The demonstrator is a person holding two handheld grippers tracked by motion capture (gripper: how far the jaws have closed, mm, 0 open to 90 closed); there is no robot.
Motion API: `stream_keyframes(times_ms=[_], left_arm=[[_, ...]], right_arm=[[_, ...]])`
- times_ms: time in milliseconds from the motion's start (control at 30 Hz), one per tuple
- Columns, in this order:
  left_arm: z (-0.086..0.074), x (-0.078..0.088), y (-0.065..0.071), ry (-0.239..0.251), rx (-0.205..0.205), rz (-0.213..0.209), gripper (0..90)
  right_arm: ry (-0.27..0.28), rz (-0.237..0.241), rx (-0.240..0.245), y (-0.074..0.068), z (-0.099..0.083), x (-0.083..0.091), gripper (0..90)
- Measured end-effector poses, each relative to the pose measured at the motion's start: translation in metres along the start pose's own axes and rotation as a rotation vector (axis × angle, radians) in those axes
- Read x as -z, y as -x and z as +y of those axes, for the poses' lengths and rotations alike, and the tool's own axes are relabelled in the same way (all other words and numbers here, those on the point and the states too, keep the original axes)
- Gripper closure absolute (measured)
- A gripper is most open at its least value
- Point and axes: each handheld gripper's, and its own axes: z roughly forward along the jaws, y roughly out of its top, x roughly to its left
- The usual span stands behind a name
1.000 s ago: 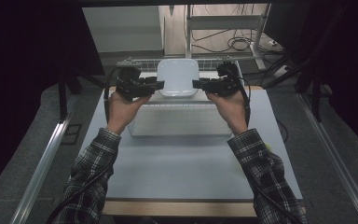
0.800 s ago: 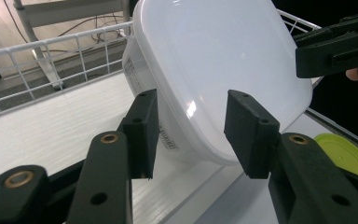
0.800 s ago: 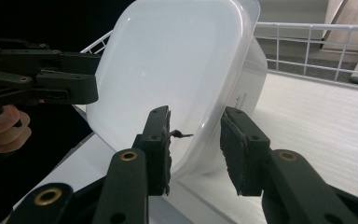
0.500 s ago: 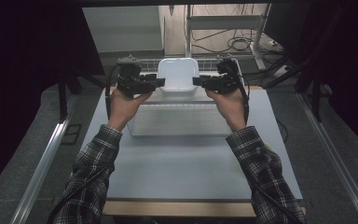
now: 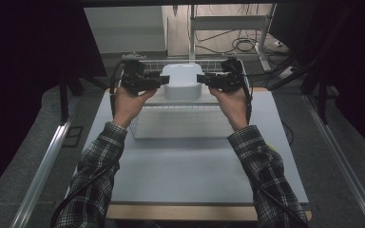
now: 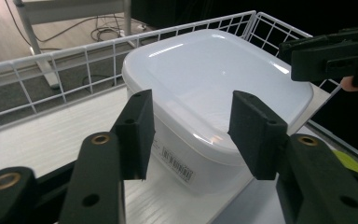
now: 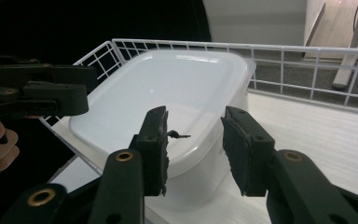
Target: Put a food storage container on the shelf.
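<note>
A white lidded plastic container (image 5: pixel 182 78) stands on the pale floor of a white wire basket (image 5: pixel 180 122). My left gripper (image 5: pixel 164 81) is at its left side and my right gripper (image 5: pixel 202 81) at its right, both level and pointing inward. In the left gripper view the jaws (image 6: pixel 189 121) straddle the container's (image 6: pixel 214 79) near corner with gaps on both sides. In the right gripper view the jaws (image 7: pixel 193 135) flank the lid's rim (image 7: pixel 168 93) without pressing on it. Both pairs of jaws have just been opening.
The basket's wire rim (image 6: pixel 51 60) runs close behind the container. The basket sits at the far end of a pale grey table (image 5: pixel 185 166). Beyond it are a metal shelf frame (image 5: pixel 228 23) and cables on the floor (image 5: pixel 242 45). Dark surroundings flank the table.
</note>
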Motion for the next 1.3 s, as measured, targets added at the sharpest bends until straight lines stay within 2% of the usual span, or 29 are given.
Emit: stream_keyframes(times_ms=[100, 300, 433, 567, 700, 867, 967, 1100, 1233, 1300], left_arm=[[0.000, 0.002, 0.002, 0.004, -0.021, 0.011, 44.6], [-0.003, 0.012, 0.007, 0.024, -0.047, -0.001, 39.3], [-0.012, 0.022, 0.013, 0.036, -0.071, -0.015, 36.9], [-0.019, 0.026, 0.015, 0.039, -0.074, -0.026, 38.1], [-0.032, 0.030, 0.019, 0.036, -0.083, -0.034, 40.6], [-0.054, 0.037, 0.028, 0.032, -0.115, -0.048, 37.9], [-0.061, 0.039, 0.032, 0.032, -0.122, -0.049, 35.8], [-0.077, 0.046, 0.043, 0.022, -0.140, -0.052, 27.1], [-0.087, 0.048, 0.050, 0.004, -0.157, -0.052, 22.2], [-0.098, 0.050, 0.057, -0.018, -0.172, -0.057, 18.6]], right_arm=[[0.006, -0.005, -0.001, 0.000, 0.000, 0.001, 58.1], [0.031, -0.001, 0.029, -0.003, -0.001, 0.008, 55.7], [0.035, 0.007, 0.068, -0.007, -0.006, 0.019, 54.3], [0.039, 0.019, 0.073, -0.008, -0.012, 0.024, 53.8], [0.034, 0.034, 0.088, -0.009, -0.022, 0.030, 53.5], [0.026, 0.060, 0.133, -0.012, -0.042, 0.038, 49.2], [0.020, 0.058, 0.146, -0.013, -0.050, 0.041, 46.1], [0.005, 0.054, 0.187, -0.016, -0.069, 0.047, 37.6], [-0.003, 0.067, 0.187, -0.018, -0.080, 0.051, 32.9], [-0.008, 0.081, 0.186, -0.021, -0.092, 0.055, 28.6]])
